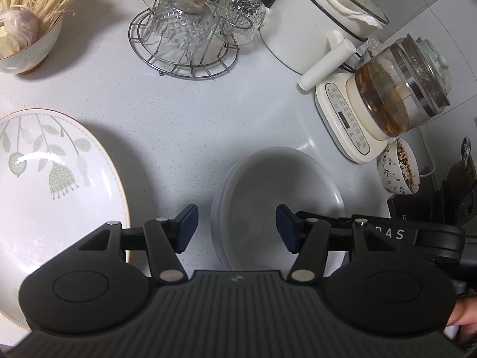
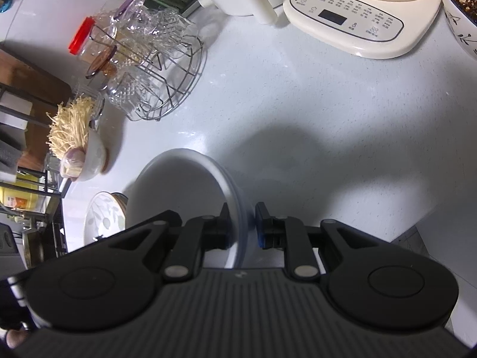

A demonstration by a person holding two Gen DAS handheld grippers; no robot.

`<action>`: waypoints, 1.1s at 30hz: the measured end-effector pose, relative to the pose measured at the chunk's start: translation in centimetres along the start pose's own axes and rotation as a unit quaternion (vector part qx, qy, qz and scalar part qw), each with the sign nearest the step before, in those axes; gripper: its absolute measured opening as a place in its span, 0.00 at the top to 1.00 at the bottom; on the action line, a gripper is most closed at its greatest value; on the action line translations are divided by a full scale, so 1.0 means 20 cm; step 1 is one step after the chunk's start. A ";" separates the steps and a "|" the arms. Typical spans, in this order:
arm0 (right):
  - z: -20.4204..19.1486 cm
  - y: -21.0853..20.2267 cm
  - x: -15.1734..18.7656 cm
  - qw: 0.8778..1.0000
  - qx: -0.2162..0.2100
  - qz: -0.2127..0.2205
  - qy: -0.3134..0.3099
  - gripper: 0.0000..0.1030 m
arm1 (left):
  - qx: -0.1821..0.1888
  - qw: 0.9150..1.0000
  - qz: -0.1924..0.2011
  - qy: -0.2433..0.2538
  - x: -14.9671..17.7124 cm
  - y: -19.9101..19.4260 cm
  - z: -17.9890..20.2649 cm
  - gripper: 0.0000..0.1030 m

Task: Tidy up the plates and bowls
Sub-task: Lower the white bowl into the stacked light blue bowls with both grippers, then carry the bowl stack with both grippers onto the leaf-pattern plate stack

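While the right hand-held gripper [image 2: 242, 223] clamps the white bowl's [image 2: 179, 191] rim, the left hand-held gripper [image 1: 236, 228] hovers spread wide; the leaf-patterned plate [image 1: 53, 179] lies at nine o'clock on the surface [image 1: 184, 113].

Both my wrist views look steeply down, close over the white surface [image 1: 179, 125]; each faces the back wall, and they share the wire glass rack [image 1: 184, 59] [image 2: 173, 89] and kettle base [image 1: 345, 116] [image 2: 351, 21]

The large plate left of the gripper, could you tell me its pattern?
White plate with grey-green leaves and flowers, thin gold rim; clearest in the left wrist view.
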State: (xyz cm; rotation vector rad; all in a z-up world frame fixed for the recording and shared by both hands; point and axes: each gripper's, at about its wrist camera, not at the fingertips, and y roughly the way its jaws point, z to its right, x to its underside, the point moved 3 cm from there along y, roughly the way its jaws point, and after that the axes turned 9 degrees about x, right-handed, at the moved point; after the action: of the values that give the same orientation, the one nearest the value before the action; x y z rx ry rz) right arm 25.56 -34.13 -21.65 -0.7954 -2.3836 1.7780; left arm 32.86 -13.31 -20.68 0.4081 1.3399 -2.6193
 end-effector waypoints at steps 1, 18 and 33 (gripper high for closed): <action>-0.01 0.00 0.00 1.000 -0.001 0.001 0.001 0.82 | 0.002 1.000 0.000 -0.001 0.00 0.00 0.00 0.39; -0.16 -0.14 0.10 0.999 -0.017 0.023 0.018 0.82 | 0.044 0.998 0.030 -0.030 0.01 -0.25 -0.15 0.73; -0.49 -0.26 0.24 0.997 -0.035 0.055 -0.029 0.81 | 0.040 0.996 0.075 -0.031 0.02 -0.62 -0.30 0.73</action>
State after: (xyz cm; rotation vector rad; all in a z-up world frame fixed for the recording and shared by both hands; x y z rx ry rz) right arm 22.97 -24.51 -14.90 -0.9128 -2.4967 1.7893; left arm 29.99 -1.21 -14.64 0.4178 1.1428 -2.5451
